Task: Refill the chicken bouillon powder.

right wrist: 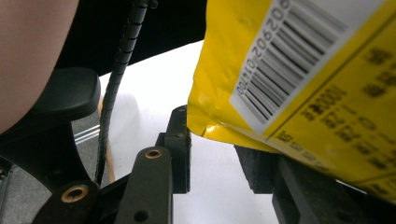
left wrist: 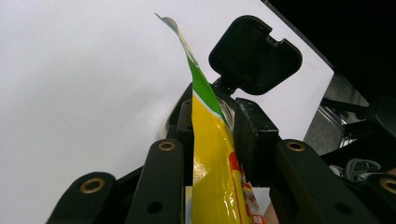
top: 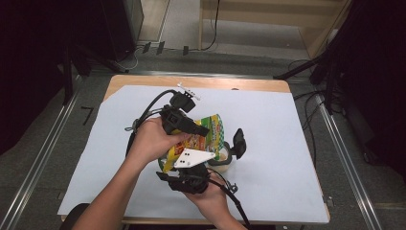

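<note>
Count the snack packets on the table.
1: a yellow-green packet held mid-table between the left gripper and the right gripper. Hands may hide others.

Recording lab or studio, not home. Wooden tabletop (top: 268, 85) covered with plain white sheet (top: 268, 143), standing on grey carpet floor (top: 62, 143). Metal rails (top: 45, 143) run along floor on both sides. Black curtains (top: 28, 72) hang left and right, black stand legs (top: 299, 71) braced at right. Cables (top: 309, 124) trail across floor. Pale wooden furniture (top: 268, 19) behind, dark cabinet (top: 127, 24) at far left. Handheld tool (top: 198, 128) with its own cable (top: 155, 101) fits data-capture setup.
</note>
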{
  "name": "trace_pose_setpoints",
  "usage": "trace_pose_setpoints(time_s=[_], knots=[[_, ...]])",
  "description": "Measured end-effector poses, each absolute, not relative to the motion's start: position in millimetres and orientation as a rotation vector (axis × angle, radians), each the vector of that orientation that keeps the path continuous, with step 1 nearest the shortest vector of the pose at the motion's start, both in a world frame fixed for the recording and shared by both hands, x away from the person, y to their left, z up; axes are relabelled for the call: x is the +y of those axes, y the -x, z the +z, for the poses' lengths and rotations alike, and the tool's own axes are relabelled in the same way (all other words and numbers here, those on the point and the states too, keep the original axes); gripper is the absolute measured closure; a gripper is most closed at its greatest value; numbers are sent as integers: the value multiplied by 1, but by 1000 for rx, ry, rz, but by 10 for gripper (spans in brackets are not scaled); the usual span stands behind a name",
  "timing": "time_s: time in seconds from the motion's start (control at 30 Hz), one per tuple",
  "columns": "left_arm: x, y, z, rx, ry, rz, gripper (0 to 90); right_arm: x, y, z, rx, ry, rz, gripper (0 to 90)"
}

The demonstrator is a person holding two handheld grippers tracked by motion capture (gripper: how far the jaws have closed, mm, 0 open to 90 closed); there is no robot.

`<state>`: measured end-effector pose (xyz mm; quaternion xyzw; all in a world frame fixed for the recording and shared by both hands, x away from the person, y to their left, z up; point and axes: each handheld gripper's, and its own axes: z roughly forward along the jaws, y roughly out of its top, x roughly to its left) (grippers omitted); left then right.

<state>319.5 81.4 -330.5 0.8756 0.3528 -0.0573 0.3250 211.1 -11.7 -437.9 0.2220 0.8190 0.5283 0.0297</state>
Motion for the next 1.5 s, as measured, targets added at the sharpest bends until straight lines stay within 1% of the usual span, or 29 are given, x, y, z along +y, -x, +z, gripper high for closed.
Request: trace_pose_setpoints(time_s=[0.1, 1.5], knots=[[82, -320, -330, 924, -2295, -151, 727, -11, -210, -437, 2523, -674, 1621, 709], [78, -316, -329, 912, -2297, -121, 721, -12, -211, -439, 2510, -675, 1629, 714]])
